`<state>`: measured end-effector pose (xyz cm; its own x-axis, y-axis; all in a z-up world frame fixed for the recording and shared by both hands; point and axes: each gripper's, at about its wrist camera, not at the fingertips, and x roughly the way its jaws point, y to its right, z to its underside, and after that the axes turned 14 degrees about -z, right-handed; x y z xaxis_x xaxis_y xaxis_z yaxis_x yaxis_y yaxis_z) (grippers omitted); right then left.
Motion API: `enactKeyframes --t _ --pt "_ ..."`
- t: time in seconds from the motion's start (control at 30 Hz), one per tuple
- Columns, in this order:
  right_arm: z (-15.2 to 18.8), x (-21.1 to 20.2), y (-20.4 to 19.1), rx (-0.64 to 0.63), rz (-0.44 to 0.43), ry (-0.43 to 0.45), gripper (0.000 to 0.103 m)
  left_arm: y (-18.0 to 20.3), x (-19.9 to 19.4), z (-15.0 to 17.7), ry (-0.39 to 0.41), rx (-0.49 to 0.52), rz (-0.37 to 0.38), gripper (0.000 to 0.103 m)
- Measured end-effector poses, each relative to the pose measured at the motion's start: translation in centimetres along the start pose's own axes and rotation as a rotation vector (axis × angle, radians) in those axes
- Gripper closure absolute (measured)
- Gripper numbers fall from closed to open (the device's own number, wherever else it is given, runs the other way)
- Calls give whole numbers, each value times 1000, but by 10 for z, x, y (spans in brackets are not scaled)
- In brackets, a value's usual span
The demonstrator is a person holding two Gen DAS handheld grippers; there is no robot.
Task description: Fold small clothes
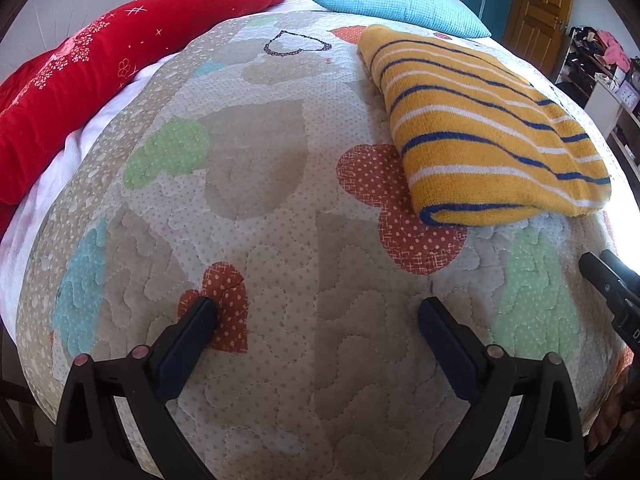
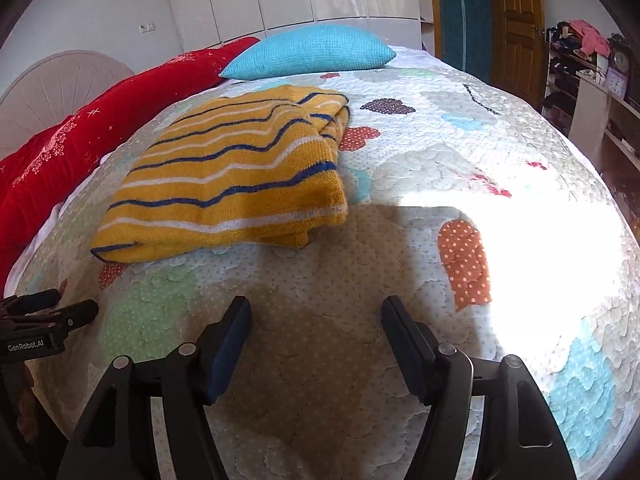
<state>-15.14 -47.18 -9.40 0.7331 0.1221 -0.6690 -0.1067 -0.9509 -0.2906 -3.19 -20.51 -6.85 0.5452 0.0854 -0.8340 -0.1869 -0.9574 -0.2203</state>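
A yellow knit garment (image 1: 488, 128) with blue and white stripes lies folded into a flat rectangle on the quilted bedspread (image 1: 280, 200). In the right wrist view the same garment (image 2: 236, 176) sits ahead and to the left. My left gripper (image 1: 318, 306) hovers over bare quilt, open wide, nothing between its fingers; the garment is ahead to its right. My right gripper (image 2: 316, 306) is also open over bare quilt, short of the garment, holding nothing. Each gripper shows at the edge of the other's view: the right one (image 1: 612, 288) and the left one (image 2: 44, 320).
A long red cushion (image 1: 100, 68) runs along the bed's left side. A turquoise pillow (image 1: 400, 4) lies at the far end. A wooden door (image 2: 516, 24) and cluttered shelves (image 2: 588, 64) stand to the right. Bright sunlight washes out the quilt (image 2: 540, 248) on the right.
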Motion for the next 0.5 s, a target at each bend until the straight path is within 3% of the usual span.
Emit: enactKeyframes --t 0.5 --pt "10 8 -12 -33 49 49 14 5 4 4 27 -42 -41 0"
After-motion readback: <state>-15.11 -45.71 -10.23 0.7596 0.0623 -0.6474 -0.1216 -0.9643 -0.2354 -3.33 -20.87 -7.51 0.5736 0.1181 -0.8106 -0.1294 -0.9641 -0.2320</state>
